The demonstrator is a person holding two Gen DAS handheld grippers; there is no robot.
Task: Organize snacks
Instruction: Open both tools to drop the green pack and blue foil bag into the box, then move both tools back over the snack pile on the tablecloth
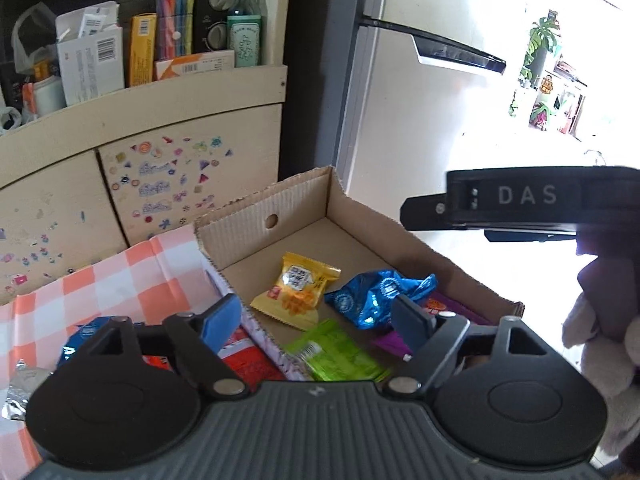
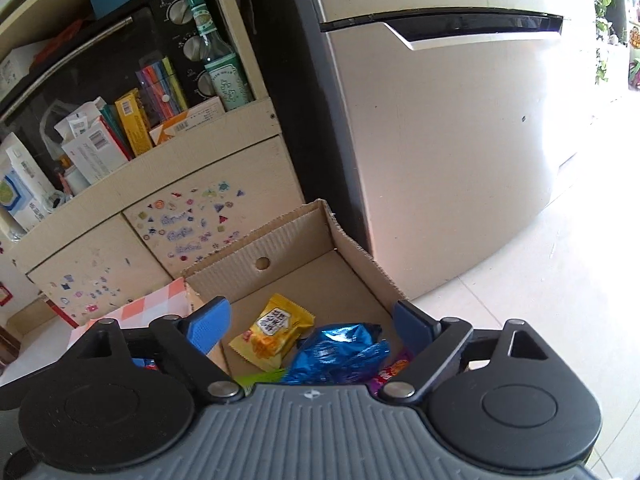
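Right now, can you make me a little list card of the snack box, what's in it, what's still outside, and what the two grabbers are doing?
box: open cardboard box on the checkered cloth
inside box: yellow snack packet, blue foil packet, green packet, purple packet
outside box, on cloth: red packet, another blue packet, partly hidden
left gripper: open, empty, above the box's near edge
right gripper: open, empty, above the box
behind: stickered cabinet, fridge

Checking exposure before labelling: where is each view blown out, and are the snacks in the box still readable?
Left wrist: right side washed white past the fridge; yellow pack sharp. Right wrist: glare on the floor at right; box evenly lit, edges bowed.
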